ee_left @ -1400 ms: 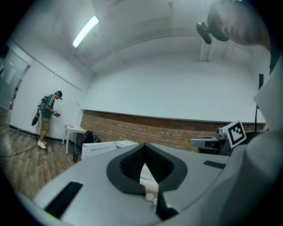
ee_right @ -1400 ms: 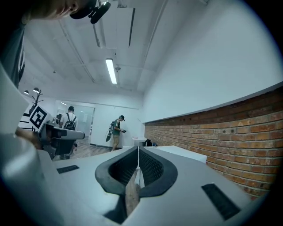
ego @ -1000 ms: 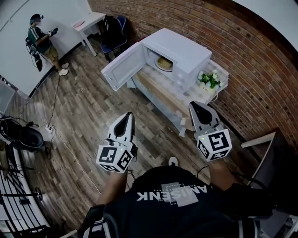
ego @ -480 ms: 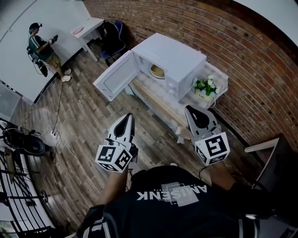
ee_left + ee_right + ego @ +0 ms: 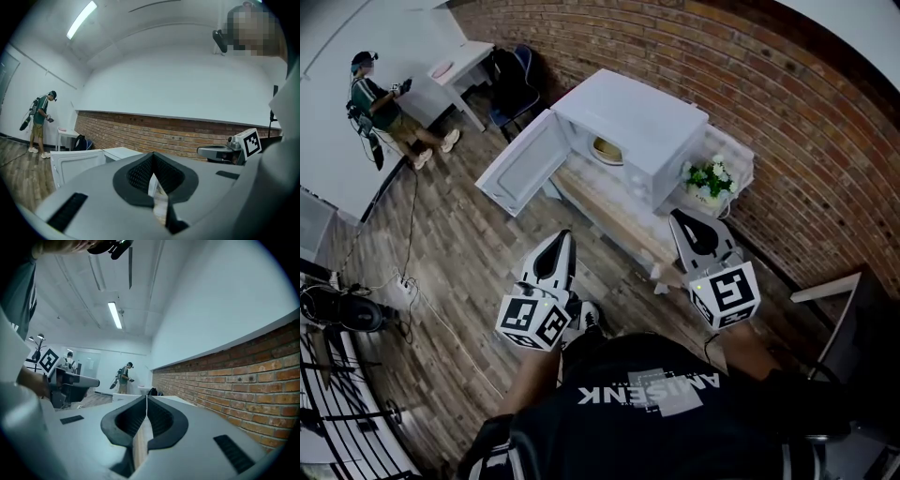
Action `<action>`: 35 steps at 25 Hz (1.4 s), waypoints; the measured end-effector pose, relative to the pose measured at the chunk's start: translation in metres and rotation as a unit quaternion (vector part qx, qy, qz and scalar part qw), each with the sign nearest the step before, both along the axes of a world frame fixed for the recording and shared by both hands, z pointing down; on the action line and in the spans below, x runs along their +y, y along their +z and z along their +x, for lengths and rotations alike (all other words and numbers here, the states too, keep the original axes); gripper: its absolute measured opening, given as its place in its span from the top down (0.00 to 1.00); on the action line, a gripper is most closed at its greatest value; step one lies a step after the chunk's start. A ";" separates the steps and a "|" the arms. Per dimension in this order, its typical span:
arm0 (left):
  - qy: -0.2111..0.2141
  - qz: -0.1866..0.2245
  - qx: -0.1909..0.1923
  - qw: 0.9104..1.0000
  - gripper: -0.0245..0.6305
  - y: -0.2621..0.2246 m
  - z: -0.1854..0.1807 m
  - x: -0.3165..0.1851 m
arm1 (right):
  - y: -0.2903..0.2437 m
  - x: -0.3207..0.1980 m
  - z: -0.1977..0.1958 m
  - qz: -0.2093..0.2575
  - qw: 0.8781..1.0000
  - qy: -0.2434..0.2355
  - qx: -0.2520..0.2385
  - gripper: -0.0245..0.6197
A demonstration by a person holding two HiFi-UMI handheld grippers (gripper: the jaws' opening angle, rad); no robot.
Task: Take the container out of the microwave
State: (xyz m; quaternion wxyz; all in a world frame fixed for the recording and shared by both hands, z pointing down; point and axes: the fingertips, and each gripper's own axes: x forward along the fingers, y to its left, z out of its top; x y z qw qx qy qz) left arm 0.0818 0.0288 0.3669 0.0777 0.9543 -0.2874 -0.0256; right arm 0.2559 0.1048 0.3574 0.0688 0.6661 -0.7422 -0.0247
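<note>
A white microwave stands on a low wooden bench against the brick wall, its door swung wide open to the left. Inside it sits a round tan container. Both grippers are held level in front of me, well short of the microwave, and both are empty. My left gripper points toward the open door, and its jaws meet at the tips. My right gripper hovers over the bench's near end, with its jaws pressed together.
A pot of white flowers stands right of the microwave. Another person stands far left by a white desk and a dark chair. Cables lie on the wood floor. A chair is at my right.
Both grippers have advanced toward the microwave, which now sits further left in the head view. Both stay shut and empty.
</note>
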 end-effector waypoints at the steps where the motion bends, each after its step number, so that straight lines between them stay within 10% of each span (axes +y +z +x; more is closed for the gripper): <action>1: 0.003 -0.002 0.001 1.000 0.95 0.002 0.000 -0.007 | 0.002 -0.006 -0.001 -0.003 1.000 0.002 0.004 0.90; 8: 0.047 0.050 0.007 0.998 0.95 -0.020 0.008 -0.078 | -0.008 -0.067 0.000 0.010 0.999 0.051 0.007 0.90; 35: 0.189 -0.004 0.024 0.982 0.95 0.004 0.053 -0.266 | -0.002 -0.194 0.032 -0.022 0.978 0.209 0.007 0.90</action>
